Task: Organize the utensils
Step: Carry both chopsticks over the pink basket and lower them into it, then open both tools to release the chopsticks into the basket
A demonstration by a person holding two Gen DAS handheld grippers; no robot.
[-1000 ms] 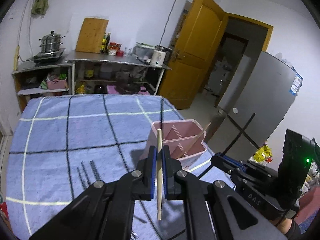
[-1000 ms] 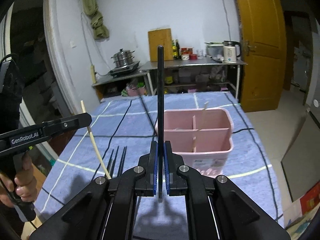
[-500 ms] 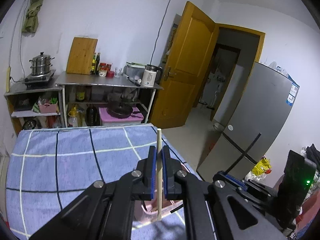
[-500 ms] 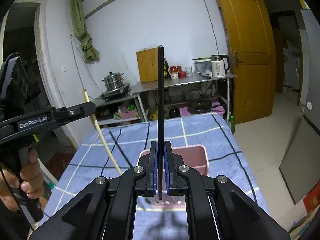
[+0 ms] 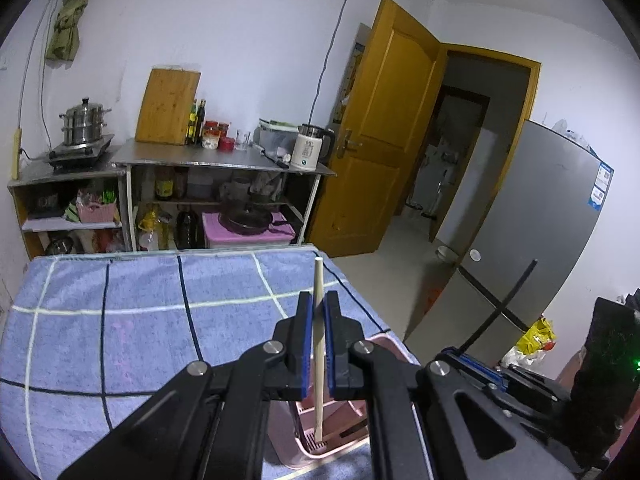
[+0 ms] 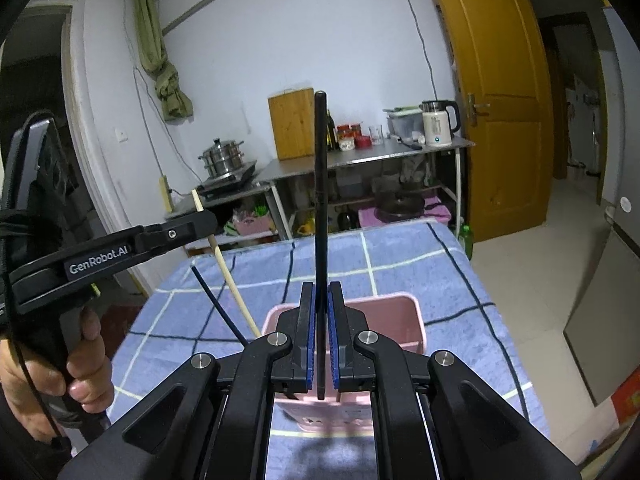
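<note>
Two claws in play here, the left claw (image 5: 317, 344) and the right claw (image 6: 320, 340), and each one's carrying a single chopstick. That's one pale wooden chopstick (image 5: 318, 336) and two black chopsticks, one (image 6: 321, 216) upright in the right claw and a second (image 6: 218, 304) slanting up at the left of the right wrist view. One pink utensil caddy (image 6: 408, 320) on the bed, one hand (image 6: 52, 368) showing, and back on the counter (image 5: 208, 158) one kettle (image 5: 308, 152), one cutting board (image 5: 168, 106) and one steamer pot (image 5: 85, 126).

Caddy (image 6: 400, 320) on the tablecloth (image 6: 400, 256) — shelves (image 6: 360, 160) behind
</note>
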